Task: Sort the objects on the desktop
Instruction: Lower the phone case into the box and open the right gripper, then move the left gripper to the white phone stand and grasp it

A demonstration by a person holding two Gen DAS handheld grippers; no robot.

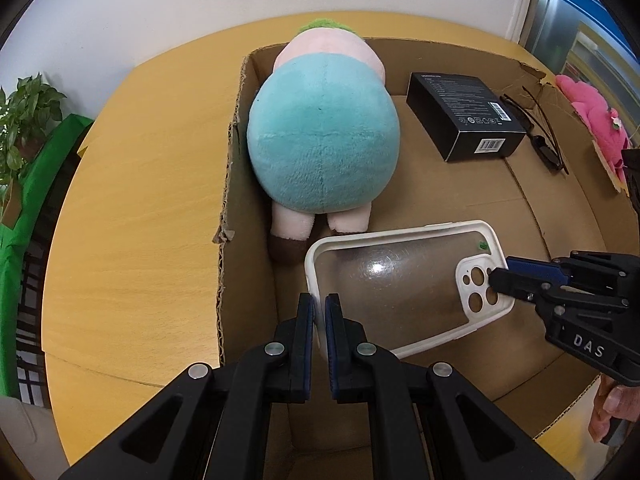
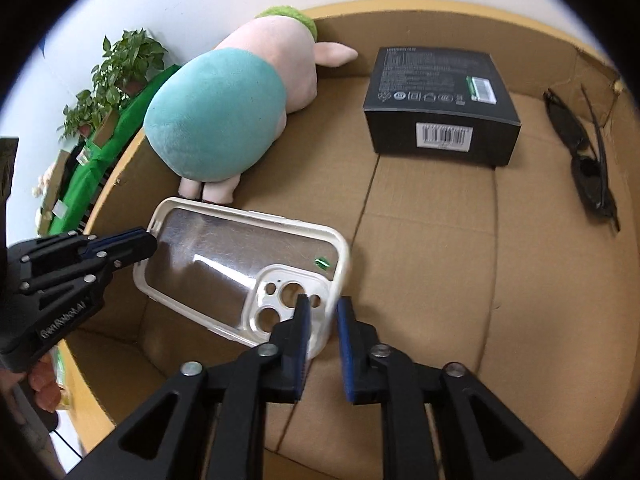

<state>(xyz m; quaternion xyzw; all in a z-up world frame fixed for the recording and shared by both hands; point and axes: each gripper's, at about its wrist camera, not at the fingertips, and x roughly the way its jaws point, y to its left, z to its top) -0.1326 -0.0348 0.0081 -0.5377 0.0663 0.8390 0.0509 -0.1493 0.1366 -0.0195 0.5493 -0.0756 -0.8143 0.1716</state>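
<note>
A white-rimmed clear phone case (image 1: pixel 404 280) hung inside an open cardboard box (image 1: pixel 532 216), low and centre in both wrist views, its camera cut-outs toward the right gripper. The left gripper (image 1: pixel 319 304) was clamped on the plain end of the case, its blue pads pinching the white rim with almost no gap between them. At the camera end, the right gripper (image 2: pixel 323 308) had its jaws parted a little around the corner of the rim; the inner pad lay over the camera cut-outs, the outer pad stood clear of the rim, so it was not pinching the case. A plush toy (image 1: pixel 320 136) with a teal body, pink legs and green hair lay along the box wall in the upper left of the frames, its feet just beside the case. A black product carton (image 2: pixel 440 108) sat on the box floor at upper centre, and dark sunglasses (image 2: pixel 588 168) lay folded toward the upper right. The box rested on a round wooden table (image 1: pixel 132 220), with a potted plant (image 1: pixel 24 120) far left.
</note>
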